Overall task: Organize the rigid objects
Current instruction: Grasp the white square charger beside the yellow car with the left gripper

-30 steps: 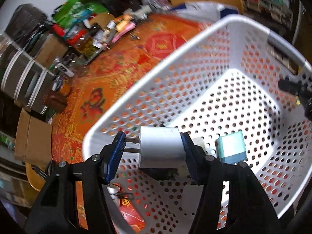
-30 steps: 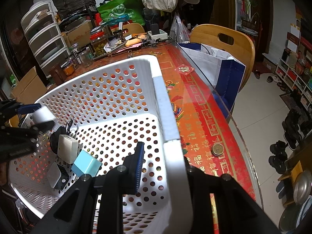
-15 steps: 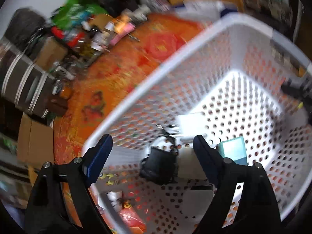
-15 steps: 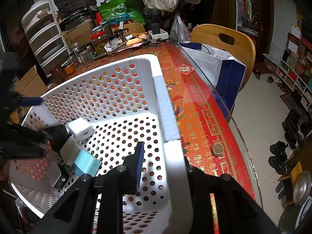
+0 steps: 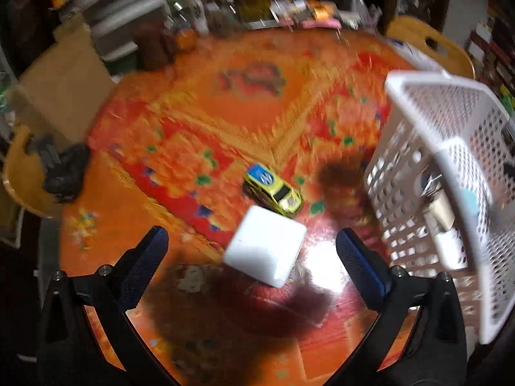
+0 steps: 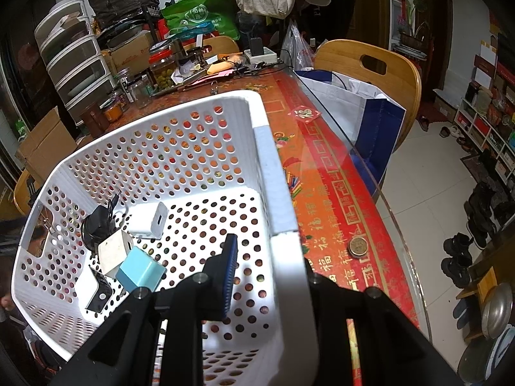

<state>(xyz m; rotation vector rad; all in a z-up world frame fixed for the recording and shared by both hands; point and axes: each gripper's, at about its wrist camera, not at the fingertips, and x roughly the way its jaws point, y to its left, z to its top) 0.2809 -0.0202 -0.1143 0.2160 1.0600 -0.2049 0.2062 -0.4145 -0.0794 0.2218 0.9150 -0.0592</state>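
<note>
My left gripper (image 5: 252, 259) is open and empty above the orange table, left of the white perforated basket (image 5: 428, 148). A white cube charger (image 5: 265, 251) lies on the table between its fingers, with a yellow toy car (image 5: 273, 191) just beyond. My right gripper (image 6: 267, 273) is shut on the basket's right wall (image 6: 276, 199). Inside the basket lie a white charger (image 6: 149, 220), a black adapter (image 6: 98, 225), a cream cube (image 6: 112, 251), a light blue cube (image 6: 140, 271) and a white-and-black device (image 6: 95, 291).
Jars, boxes and clutter (image 6: 161, 67) line the table's far edge. A wooden chair (image 6: 373, 70) with a blue-and-white bag (image 6: 360, 109) stands at the right. A coin (image 6: 358, 246) lies near the glass edge. A dark object (image 5: 64, 173) sits at the table's left.
My left gripper opened and dropped the white charger into the basket, then swung out left over the table. The right gripper kept its hold on the basket wall.
</note>
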